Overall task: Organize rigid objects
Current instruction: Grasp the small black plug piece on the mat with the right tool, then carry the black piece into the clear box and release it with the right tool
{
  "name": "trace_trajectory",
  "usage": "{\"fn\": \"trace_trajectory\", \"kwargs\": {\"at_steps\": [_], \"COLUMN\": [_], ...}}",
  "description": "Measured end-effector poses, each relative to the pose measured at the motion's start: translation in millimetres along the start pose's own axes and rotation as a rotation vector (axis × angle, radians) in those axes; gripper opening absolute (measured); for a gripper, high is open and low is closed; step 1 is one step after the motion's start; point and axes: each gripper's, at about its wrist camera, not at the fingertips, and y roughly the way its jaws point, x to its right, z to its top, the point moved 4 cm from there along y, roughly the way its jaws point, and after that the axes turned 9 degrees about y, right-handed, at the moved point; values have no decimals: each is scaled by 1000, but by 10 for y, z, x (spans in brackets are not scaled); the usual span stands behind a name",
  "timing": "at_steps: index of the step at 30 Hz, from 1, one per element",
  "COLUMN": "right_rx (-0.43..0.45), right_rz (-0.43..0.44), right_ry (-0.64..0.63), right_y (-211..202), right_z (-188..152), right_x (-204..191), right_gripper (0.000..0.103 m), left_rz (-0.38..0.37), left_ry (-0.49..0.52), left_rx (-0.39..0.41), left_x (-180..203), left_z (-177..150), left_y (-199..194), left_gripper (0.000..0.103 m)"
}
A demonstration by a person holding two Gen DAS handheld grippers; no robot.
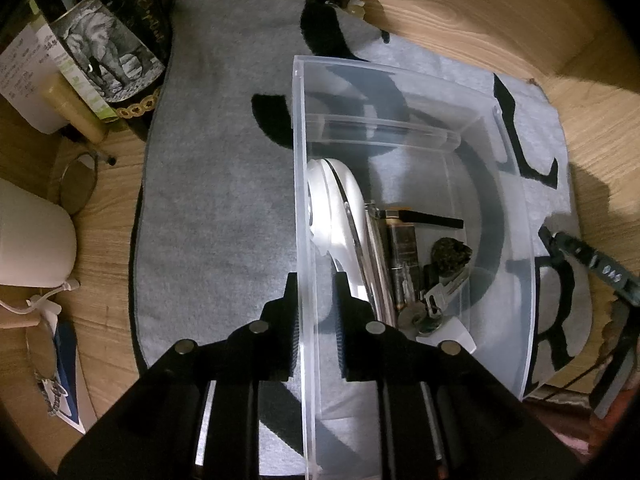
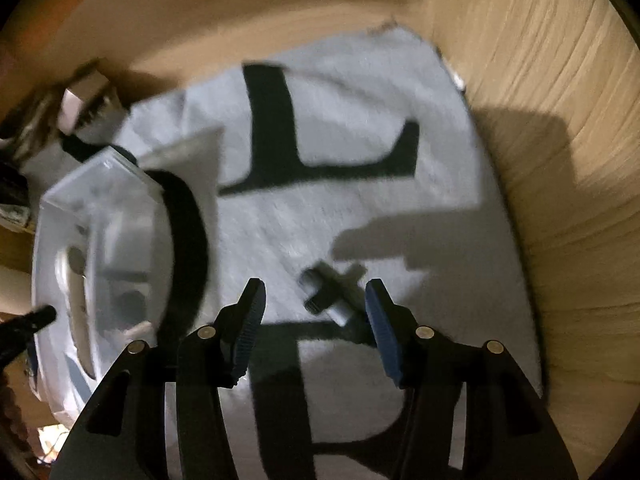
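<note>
A clear plastic bin (image 1: 512,208) sits on a grey mat with black letters (image 1: 216,184). Inside lie a white rounded device (image 1: 336,208), a dark lighter-like case (image 1: 404,248), keys (image 1: 436,300) and a dark lump (image 1: 452,254). My left gripper (image 1: 316,300) is shut on the bin's left wall, one finger outside and one inside. My right gripper (image 2: 314,300) is open just above the mat. A small grey and black object (image 2: 328,294) lies on the mat between its fingers. The bin (image 2: 100,248) stands to the left in the right wrist view, blurred.
Books and boxes (image 1: 108,52) stand at the mat's far left corner. A white container (image 1: 32,236) and glasses (image 1: 76,184) lie on the wooden table (image 1: 480,8) to the left. The right gripper shows at the right edge of the left wrist view (image 1: 592,264).
</note>
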Motion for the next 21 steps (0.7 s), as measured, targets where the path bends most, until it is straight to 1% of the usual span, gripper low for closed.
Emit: {"fn": "trace_trajectory", "kwargs": {"at_steps": [2,4,7,10,13,15,17,18,21], "right_rx": [-25,-43,-40,-44,-37,-31,-27,-25,-18], "right_rz": [-11,-39,-66,-68,-76,-81,-76,-71,-64], "right_ry": [6,14,16,16,23,32,44,50,54], "right_y": [102,188,238,263,257,247,232,224,189], "right_z": [-40,-68,-73,-63,-46,-37,-25,-25,-33], "right_x": [26,70,106,131,170,213,264,284,311], "right_gripper": [49,49,49,48,39,29,23,17,16], "left_rz": [0,6,10,12,12,11,11,11,10], "left_ry": [-4,-5,-7,-8,-8,-8,-7,-6,-5], "left_rx": [0,0,0,0,0,-1,-1,-1,-1], "left_x": [1,11,20,22,21,22,22,21,20], "left_z": [-1,0,1,3,6,6,6,6,6], "left_y": [1,0,0,2,-1,-1,-1,-2,-3], "left_gripper": [13,13,13,13,13,13,13,13,13]}}
